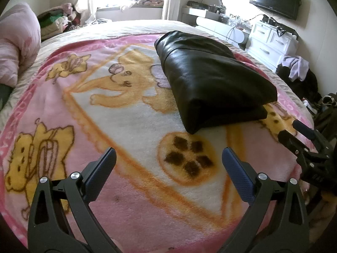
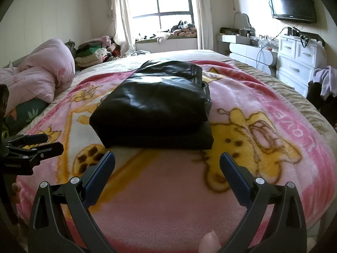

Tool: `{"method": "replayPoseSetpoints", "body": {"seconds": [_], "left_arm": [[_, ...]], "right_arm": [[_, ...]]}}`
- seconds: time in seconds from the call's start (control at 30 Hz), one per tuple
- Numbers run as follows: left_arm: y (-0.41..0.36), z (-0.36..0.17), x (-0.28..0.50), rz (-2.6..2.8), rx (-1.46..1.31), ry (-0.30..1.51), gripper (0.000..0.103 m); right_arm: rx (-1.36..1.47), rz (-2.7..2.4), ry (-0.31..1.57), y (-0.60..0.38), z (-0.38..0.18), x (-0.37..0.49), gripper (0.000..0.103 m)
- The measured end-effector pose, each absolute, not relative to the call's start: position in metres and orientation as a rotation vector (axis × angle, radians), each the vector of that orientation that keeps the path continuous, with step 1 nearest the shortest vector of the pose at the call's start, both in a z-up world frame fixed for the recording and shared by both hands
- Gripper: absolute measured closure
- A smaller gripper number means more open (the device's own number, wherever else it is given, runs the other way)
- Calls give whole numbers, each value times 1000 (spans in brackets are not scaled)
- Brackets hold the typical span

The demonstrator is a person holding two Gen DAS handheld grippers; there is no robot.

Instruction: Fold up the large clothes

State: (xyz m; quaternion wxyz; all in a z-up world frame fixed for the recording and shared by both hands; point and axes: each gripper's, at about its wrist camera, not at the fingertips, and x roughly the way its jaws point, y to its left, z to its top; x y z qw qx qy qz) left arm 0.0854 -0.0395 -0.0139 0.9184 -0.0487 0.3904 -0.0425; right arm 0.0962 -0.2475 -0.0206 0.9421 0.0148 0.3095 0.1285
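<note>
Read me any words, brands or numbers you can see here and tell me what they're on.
"LOVE": pink border of the cartoon blanket, letters lying sideways along the right edge.
More letters on the border at the left edge in the left wrist view: too distorted to read.
Logo on the wall TV: too small.

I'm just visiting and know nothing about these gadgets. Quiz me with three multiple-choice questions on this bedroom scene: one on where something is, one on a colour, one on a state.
1. Where does the folded garment lie?
A. on the floor
B. on the cartoon blanket on the bed
C. on the white dresser

2. What colour is the garment?
A. black
B. red
C. white

3. How do the fingers of the left gripper and the right gripper stand?
A. both shut on the garment
B. one open, one shut
C. both open, holding nothing

Answers: 1 B, the blanket shows all around it. 2 A, it is shiny black. 3 C, each wrist view shows a wide gap over bare blanket.
</note>
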Motion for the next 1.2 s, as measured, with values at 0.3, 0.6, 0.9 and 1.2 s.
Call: {"method": "replayPoseSetpoints", "body": {"seconds": [0.3,0.6,0.9,1.2], "left_arm": [[-39,-13,85,-88,-100,800,9],[-39,-13,85,-86,-101,800,9],[-38,-11,86,-83,-102,800,9],[-38,-11,85,-80,-96,800,9]], "right_arm": [[30,257,637,-248,-20,97,4],[30,257,638,-247,-20,97,4],[32,257,638,-247,-20,96,4],[33,257,637,-247,-20,96,4]]}}
